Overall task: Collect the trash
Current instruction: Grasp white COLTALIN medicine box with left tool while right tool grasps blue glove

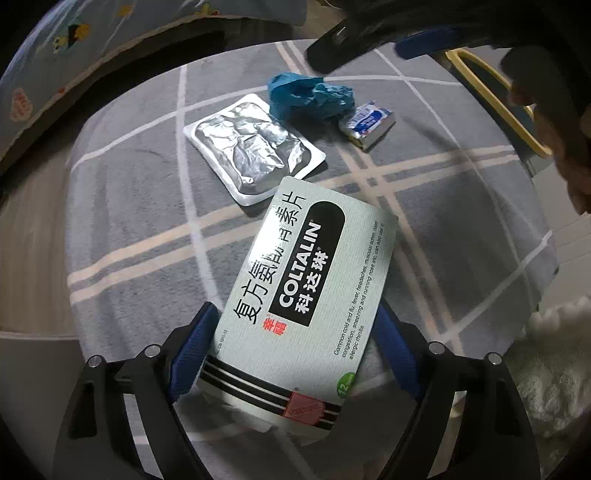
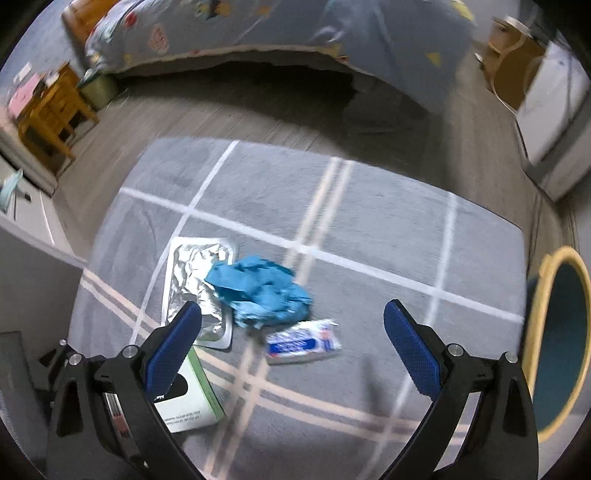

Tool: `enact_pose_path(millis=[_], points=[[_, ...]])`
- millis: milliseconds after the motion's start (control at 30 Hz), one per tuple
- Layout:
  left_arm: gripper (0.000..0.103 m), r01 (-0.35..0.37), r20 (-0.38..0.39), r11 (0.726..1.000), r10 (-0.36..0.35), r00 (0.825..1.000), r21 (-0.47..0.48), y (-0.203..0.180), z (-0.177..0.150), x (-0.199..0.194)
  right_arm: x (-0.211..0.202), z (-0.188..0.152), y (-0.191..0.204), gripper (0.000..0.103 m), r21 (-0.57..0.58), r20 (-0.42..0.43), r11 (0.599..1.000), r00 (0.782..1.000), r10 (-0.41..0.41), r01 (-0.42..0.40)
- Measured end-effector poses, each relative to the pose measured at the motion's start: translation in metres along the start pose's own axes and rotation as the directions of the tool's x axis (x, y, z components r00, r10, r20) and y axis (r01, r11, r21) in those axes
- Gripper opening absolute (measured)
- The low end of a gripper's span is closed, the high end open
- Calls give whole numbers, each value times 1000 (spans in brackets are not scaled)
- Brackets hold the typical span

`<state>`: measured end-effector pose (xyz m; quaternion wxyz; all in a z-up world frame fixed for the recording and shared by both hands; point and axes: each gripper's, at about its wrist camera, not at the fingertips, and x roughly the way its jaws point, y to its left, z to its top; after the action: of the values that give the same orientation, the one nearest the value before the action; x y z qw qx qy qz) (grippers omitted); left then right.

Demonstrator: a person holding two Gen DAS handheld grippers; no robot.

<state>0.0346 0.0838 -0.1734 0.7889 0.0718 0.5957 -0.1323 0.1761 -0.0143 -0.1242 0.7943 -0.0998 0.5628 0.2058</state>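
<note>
My left gripper (image 1: 295, 314) is shut on a pale green Coltalin medicine box (image 1: 310, 291), holding it above the grey plaid rug (image 1: 129, 229). The box also shows at the lower left of the right wrist view (image 2: 192, 398). A silver foil blister tray (image 1: 251, 147) (image 2: 192, 284), a crumpled blue glove (image 1: 310, 96) (image 2: 262, 291) and a small white-and-blue wrapper (image 1: 369, 122) (image 2: 303, 341) lie on the rug. My right gripper (image 2: 293, 321) is open and empty, above the wrapper and glove; it shows at the top of the left wrist view (image 1: 369, 40).
A teal bin with a yellow rim (image 2: 561, 343) (image 1: 491, 96) stands at the rug's right edge. A bed with a patterned quilt (image 2: 295, 33) lies beyond the rug. A wooden stool (image 2: 55, 110) is far left, white furniture (image 2: 546, 110) far right, and a white fluffy item (image 1: 554, 354) lies by the rug.
</note>
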Motion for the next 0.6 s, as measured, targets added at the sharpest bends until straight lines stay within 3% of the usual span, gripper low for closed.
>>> enact_pose_path(millis=[233,367,433,500,600], points=[[84,-8,0,999,8,1000,-50,11,-5,5,27,7,17,85,-23,-54,999,998,-37,36],[84,-9,4,998,9,1000,-57,13,-6,6,37,10,16,67,14,-75,1000,997,-19,20],[84,-18,0,999,18,1000,-43,12,-3,10,41,10,15,64,19,-85,999,996,-32,34],[84,-26,-5,999,26,1000,-30,8,-3,11,40,11,14,53,31,-88,999,995,-39,42],[82,-36,-8,999,36,999,-25,6,-4,11,36,13,6,46,87,-92,996,996,-4,12]])
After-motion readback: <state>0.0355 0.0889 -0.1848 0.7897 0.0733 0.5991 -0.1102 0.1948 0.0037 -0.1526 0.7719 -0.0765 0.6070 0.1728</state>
